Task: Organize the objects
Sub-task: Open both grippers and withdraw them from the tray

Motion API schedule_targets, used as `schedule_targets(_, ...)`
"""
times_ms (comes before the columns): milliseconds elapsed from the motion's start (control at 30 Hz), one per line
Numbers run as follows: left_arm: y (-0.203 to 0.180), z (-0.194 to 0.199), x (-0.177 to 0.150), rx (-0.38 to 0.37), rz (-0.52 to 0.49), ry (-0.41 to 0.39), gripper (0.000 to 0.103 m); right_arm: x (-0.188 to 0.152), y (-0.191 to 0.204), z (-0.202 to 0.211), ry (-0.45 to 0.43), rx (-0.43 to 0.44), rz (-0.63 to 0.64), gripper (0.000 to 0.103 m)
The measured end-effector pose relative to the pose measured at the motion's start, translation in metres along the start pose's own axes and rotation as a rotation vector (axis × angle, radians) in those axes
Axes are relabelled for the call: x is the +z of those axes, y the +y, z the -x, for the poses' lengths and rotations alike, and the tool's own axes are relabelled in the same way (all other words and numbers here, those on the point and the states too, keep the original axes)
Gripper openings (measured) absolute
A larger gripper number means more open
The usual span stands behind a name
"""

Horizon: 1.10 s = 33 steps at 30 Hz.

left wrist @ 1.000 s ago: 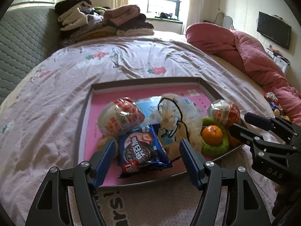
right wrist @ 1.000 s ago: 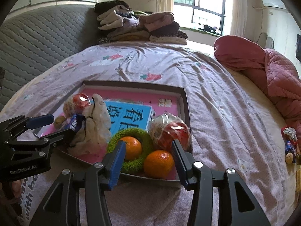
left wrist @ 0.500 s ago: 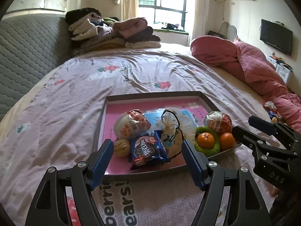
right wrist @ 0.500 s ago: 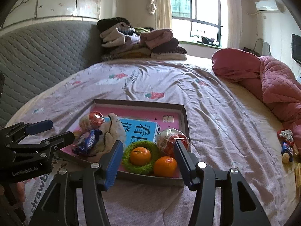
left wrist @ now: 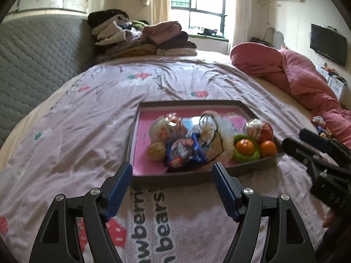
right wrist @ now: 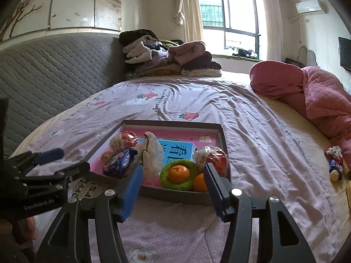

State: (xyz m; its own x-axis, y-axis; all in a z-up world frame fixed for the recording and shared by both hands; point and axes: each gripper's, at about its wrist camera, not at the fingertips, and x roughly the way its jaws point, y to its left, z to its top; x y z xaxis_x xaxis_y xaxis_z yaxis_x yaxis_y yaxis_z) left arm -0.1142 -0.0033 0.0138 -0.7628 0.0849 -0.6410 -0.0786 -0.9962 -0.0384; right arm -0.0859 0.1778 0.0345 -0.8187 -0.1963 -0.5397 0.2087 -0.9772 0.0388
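A grey tray with a pink floor (left wrist: 140,149) (right wrist: 223,135) lies on the bed. In it are a blue cookie pack (left wrist: 184,151) (right wrist: 118,160), a white tied bag (left wrist: 212,129) (right wrist: 151,153), two red-and-white wrapped snacks (left wrist: 169,127) (right wrist: 211,156), an orange in a green ring (left wrist: 245,146) (right wrist: 178,172), a second orange (left wrist: 267,148) (right wrist: 200,183) and a small brown ball (left wrist: 156,150). My left gripper (left wrist: 172,176) is open and empty, just short of the tray's near edge. My right gripper (right wrist: 172,177) is open and empty at the tray's near right corner.
A lilac printed sheet (left wrist: 87,118) covers the bed. Folded clothes (left wrist: 140,37) are stacked at the far end by a grey padded headboard (left wrist: 33,52). A pink quilt (right wrist: 307,96) lies on the right. Small toys (right wrist: 335,164) lie at the right edge.
Both grippers have pulled back and up from the tray, still open. The tray and its contents now look smaller and farther off. Nothing in the tray has moved.
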Motion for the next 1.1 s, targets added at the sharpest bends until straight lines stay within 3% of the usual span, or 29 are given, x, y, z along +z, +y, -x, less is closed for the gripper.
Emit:
schedule_targets(300,0.012,0.004,-0.023,0.017,0.033,0.021,0.076,-0.017,0.013,0.004,0.009,-0.005,0.010,0.057)
schedule_targets(600,0.011,0.016,-0.038,0.010,0.059,-0.017,0.076,-0.028,0.017,0.008,0.010,-0.011,-0.006,0.057)
schedule_targets(1100,-0.003,0.017,-0.059,0.019,0.023,-0.019,0.076,-0.055,0.021,0.005,0.058,-0.032,-0.018,0.057)
